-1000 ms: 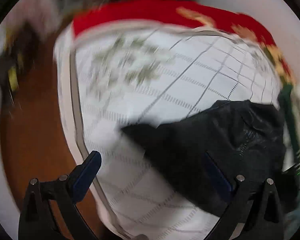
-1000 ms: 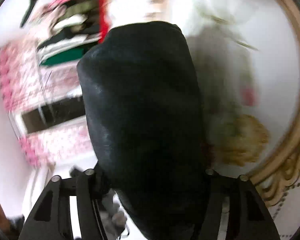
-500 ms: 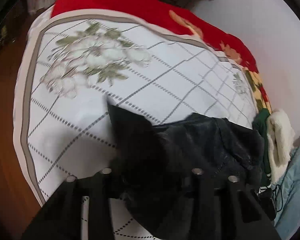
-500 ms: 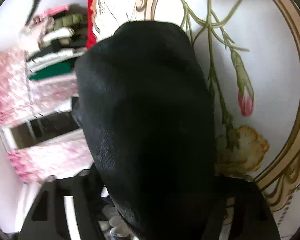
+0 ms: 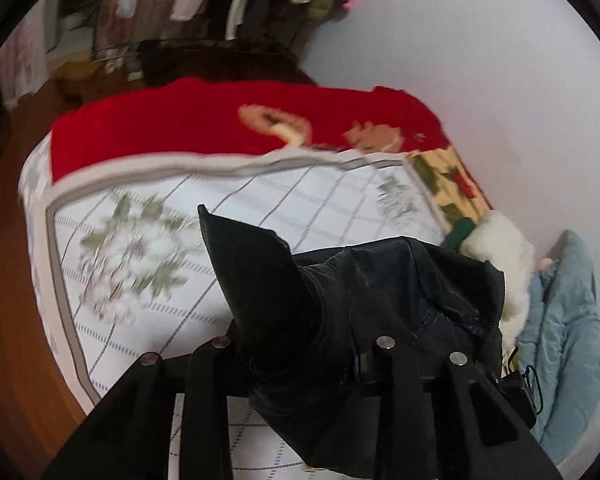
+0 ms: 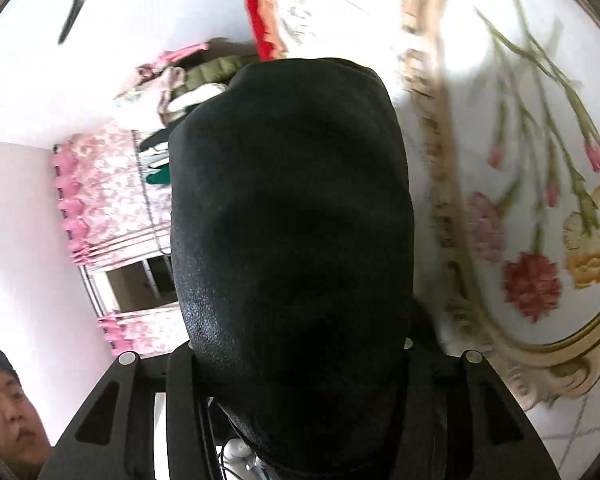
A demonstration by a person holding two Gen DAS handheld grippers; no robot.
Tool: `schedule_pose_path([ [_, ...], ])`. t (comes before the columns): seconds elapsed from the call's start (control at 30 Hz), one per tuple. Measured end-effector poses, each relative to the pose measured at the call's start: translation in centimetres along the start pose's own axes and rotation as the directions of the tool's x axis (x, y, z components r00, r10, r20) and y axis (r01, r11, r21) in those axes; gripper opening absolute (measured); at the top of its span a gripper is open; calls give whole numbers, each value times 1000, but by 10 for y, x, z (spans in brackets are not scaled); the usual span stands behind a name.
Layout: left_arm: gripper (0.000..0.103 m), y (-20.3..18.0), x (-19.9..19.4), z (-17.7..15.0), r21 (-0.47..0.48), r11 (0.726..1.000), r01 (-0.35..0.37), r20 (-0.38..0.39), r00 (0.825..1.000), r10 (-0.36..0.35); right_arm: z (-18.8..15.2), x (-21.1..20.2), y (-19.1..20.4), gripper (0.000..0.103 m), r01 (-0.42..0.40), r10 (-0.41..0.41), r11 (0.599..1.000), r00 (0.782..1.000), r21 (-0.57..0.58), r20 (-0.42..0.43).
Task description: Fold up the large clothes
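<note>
Left gripper has lifted the black jacket off the bed, right gripper clamped too — slick leather could slip free mid-swing

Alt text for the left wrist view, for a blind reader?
The left gripper is shut on a black jacket above a white grid-patterned bedspread. A red blanket lies beyond.

Grainy, seemingly leather black jacket; matt cloth bedspread.
</note>
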State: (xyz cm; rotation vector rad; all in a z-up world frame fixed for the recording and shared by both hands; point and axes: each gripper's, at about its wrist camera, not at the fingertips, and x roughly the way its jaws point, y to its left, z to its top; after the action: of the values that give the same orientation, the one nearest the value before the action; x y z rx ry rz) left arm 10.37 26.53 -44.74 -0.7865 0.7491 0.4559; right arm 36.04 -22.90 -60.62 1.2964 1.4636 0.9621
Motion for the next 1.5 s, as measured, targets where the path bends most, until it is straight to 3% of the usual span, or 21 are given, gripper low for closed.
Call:
schedule_pose_path([
  [0.13,29,-40,-10,31,53,997,62,2,998,-63,4,-14,48,51,-18,20,999,999,-44,43],
  [0.3,29,-121,-4,74,100,983,154,17,988,-156,31,-49,121,51,-26,38,995,993,-100,112],
  [0.4,29,-176,15,94,118,972,203,31,978,-208,73,-75,170,51,-22,45,989,987,-144,157],
  [0.67,29,-311,116,128,105,949,298,1,954,-299,208,-161,235,51,43,4,975,977,-217,213],
  [0.83,29,-371,189,133,135,940,313,-18,949,-314,310,-194,234,51,66,-22,976,978,-206,210],
  [1.0,29,-398,284,116,191,948,255,-118,965,-236,397,-220,184,51,78,-54,990,980,-119,193],
  [1.1,35,-404,321,104,233,950,208,-176,970,-169,422,-230,140,54,99,-79,992,968,-73,239],
  [1.17,39,-408,327,101,265,941,208,-189,969,-161,427,-235,128,59,110,-94,993,958,-45,269],
  [1.23,51,-415,324,100,315,929,194,-181,973,-142,428,-238,128,75,167,-147,985,945,-45,291],
  [1.27,58,-419,320,101,360,919,163,-164,980,-110,426,-239,134,79,230,-205,972,930,-47,305],
  [1.3,79,-425,320,101,387,911,143,-158,984,-87,422,-240,142,86,301,-268,952,908,-56,323],
  [1.33,93,-427,318,100,412,903,123,-153,986,-65,417,-241,152,94,386,-343,921,873,-60,348],
  [1.4,96,-428,312,102,436,894,103,-147,988,-42,403,-239,171,94,527,-463,846,802,-83,379],
  [1.47,97,-430,301,102,467,882,62,-128,992,-1,383,-234,189,97,676,-580,730,690,-99,432],
  [1.5,97,-431,299,104,482,875,44,-121,992,17,374,-229,193,103,746,-639,659,622,-95,453],
])
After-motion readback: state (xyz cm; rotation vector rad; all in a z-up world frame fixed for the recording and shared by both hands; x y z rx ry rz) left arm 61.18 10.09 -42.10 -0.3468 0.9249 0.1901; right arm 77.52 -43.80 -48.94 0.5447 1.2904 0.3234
